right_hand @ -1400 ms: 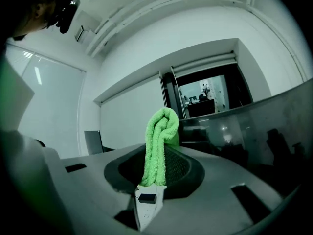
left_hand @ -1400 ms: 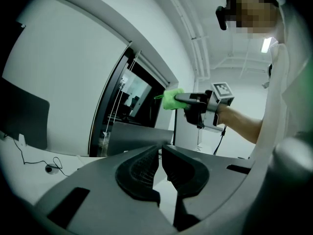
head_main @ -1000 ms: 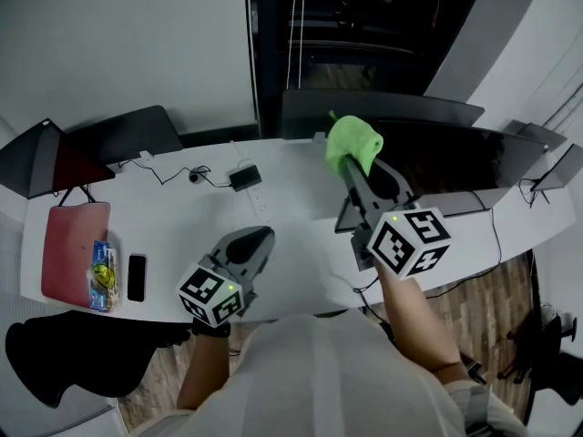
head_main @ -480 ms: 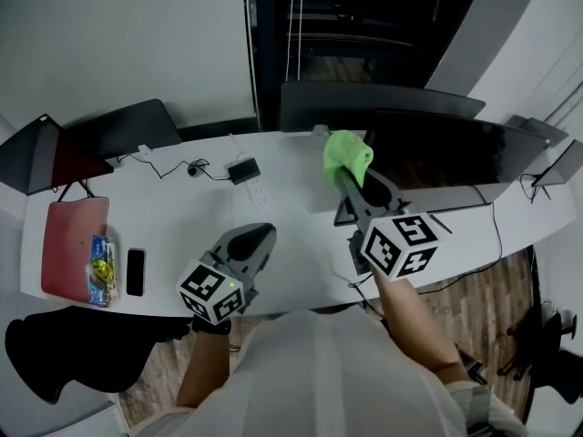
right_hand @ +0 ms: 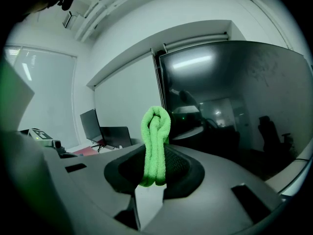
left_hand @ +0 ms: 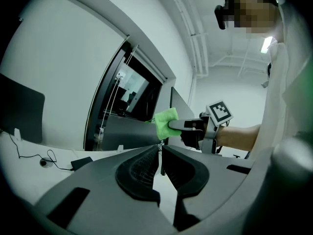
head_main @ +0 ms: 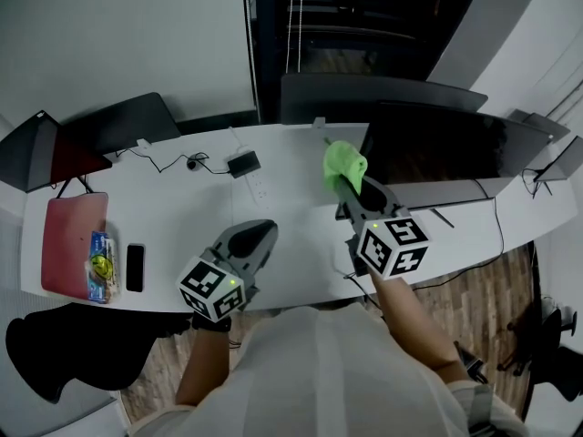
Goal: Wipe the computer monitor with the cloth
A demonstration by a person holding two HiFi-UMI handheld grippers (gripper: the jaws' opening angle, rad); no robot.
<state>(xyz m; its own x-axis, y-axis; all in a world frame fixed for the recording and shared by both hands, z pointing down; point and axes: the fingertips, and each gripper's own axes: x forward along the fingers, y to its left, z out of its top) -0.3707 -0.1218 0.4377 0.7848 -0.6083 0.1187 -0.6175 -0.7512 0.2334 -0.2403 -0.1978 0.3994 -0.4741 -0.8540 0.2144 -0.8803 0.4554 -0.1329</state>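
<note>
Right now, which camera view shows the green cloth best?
The right gripper view: the green cloth is close and central, clamped between the jaws. The head view shows it small from above; the left gripper view, small and distant.

The desk (head_main: 182, 212) spans mid-frame. On it, at upper right, stands the monitor (head_main: 437, 148). The cloth (head_main: 344, 162), between the right gripper's (head_main: 345, 182) jaws, lies just left of the monitor. The left gripper (head_main: 259, 236) sits lower centre; the phone (head_main: 135, 268) lies far left.

left claw (left_hand: 160, 152): jaws together, empty | right claw (left_hand: 174, 125): gripping green cloth (left_hand: 164, 120)
</note>
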